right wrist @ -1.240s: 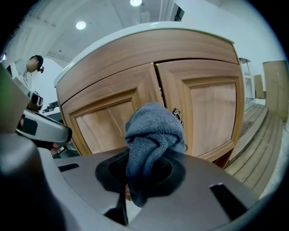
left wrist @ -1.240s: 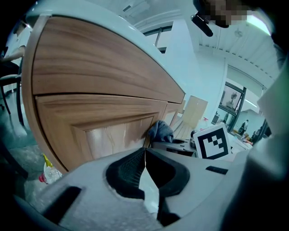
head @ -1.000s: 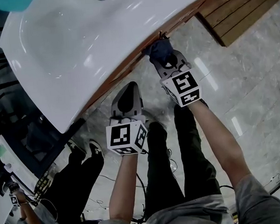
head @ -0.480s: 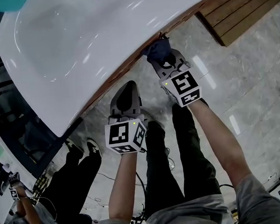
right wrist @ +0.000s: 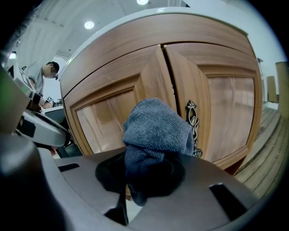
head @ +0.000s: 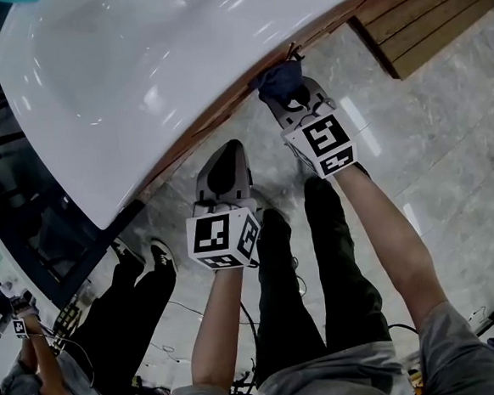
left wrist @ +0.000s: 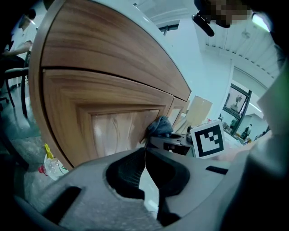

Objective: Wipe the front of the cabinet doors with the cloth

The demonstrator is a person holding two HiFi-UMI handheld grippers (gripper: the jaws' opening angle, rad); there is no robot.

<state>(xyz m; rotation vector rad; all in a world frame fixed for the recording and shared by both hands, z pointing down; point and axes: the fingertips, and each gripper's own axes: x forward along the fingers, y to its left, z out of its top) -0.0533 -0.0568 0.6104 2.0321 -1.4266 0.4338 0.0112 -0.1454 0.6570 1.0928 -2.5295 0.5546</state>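
At cabinet (right wrist: 135, 49) front, under basin (head: 134, 65): person stands facing the wood doors (right wrist: 108, 117); head view looks steeply down.
Change: vs 1 s ago, right gripper (head: 295, 103) + cloth (head: 279, 81) have crept a bit up/right along the cabinet's top edge. Left gripper (head: 225, 164) is approx. in the same spot. Small shift only.
Meaning: prob. mid-stroke, so the wipe is under way but slow. Most of the door area likely still to cover. That's a judgement, as no wet trail or dirt shows.
Right jaws: clamped on the bunched blue-grey cloth; the wad sticks out past the tips.
Cloth pos.: at the seam where the two doors meet, just left of the ornate metal handle (right wrist: 193, 128) in the right gripper view. Looks pressed to the wood, but the contact itself is hidden by the wad.
Left jaws: closed tip to tip, nothing betw. them. Held off the doors, not touching.
Doors: both shut, panelled.
Container 1, basin: white, glossy. The part in view holds nothing; drain out of frame.
Container 2, cabinet: shut, contents can't be seen.
Floor (head: 446, 134): clear plastic item (left wrist: 48, 163) w/ yellow + red bits by the cabinet foot; can't tell what it is.
Other: 2nd person (head: 40, 383) at lower left; wood slat platform (head: 420, 17) off to the right.
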